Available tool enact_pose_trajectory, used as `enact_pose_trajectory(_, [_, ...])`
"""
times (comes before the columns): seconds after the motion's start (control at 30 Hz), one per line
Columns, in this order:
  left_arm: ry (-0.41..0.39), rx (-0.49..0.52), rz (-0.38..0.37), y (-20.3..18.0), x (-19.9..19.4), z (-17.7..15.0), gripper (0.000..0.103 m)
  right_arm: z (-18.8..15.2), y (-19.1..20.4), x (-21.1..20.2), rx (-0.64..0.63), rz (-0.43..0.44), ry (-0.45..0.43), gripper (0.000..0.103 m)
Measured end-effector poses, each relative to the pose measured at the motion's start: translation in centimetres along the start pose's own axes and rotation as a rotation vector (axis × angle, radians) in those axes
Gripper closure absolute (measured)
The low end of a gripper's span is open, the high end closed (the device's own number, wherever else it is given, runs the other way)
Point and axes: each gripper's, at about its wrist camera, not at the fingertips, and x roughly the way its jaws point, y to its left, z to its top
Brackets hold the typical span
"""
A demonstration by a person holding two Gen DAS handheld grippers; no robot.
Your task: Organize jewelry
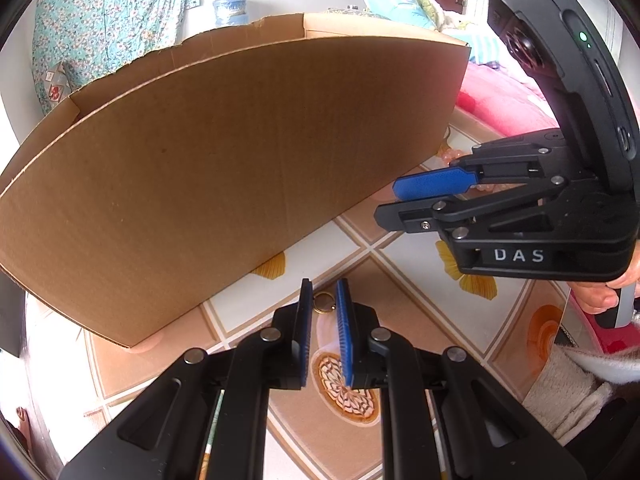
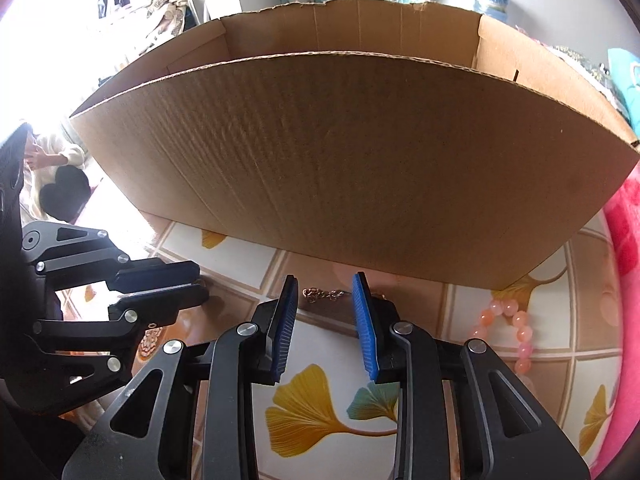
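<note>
A gold ring [image 1: 324, 303] lies on the patterned tablecloth [image 1: 400, 312] just past the tips of the left gripper [image 1: 324, 296], framed in the narrow gap between its blue pads [image 1: 343, 328] — the jaws stand only slightly apart and hold nothing. Directly behind it rises the front wall of a large open cardboard box [image 1: 224, 168].

In the right wrist view, a short gold chain [image 2: 324, 294] rests on the cloth close to the foot of the box, just beyond the right gripper [image 2: 325, 292], whose fingers are moderately spread and empty. A pink bead bracelet [image 2: 514, 328] lies on the cloth to the right of that gripper, near the box's corner. The left gripper shows at the left edge of this view — low over the cloth, its fingers nearly together.
</note>
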Motion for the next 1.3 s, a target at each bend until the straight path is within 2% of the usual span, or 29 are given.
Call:
enact_pose_trajectory(0.13, [0.001,-0.006,0.001,0.0,0.1,0.0,0.091,0.4,1.6,0.3,-0.036,-0.048,-0.005,0.082])
enact_pose_trajectory(0.23, [0.001,-0.007,0.000,0.0,0.1,0.0,0.091,-0.5,3.0,0.0,-0.027,-0.039,0.000,0.098])
enact_pose_trajectory(0.3, [0.001,-0.008,-0.001,0.0,0.1,0.1,0.091,-0.3,3.3,0.1,-0.029,-0.043,-0.001,0.100])
enact_pose_trajectory(0.6, [0.001,-0.007,0.000,0.0,0.0,0.0,0.091,0.2,2.1,-0.3,0.024,-0.002,0.005,0.102])
enact_pose_trajectory(0.67, [0.001,-0.008,-0.001,0.0,0.0,0.0,0.091,0.5,-0.6,-0.9,0.034,0.011,0.009,0.102])
enact_pose_trajectory(1.13, [0.000,-0.007,-0.001,0.0,0.1,0.0,0.091,-1.9,-1.6,-2.8,0.110,0.088,0.009,0.102])
enact_pose_trajectory(1.3, [0.000,-0.007,0.000,0.0,0.0,0.0,0.091,-3.2,-3.4,-3.3,0.199,0.160,0.001,0.102])
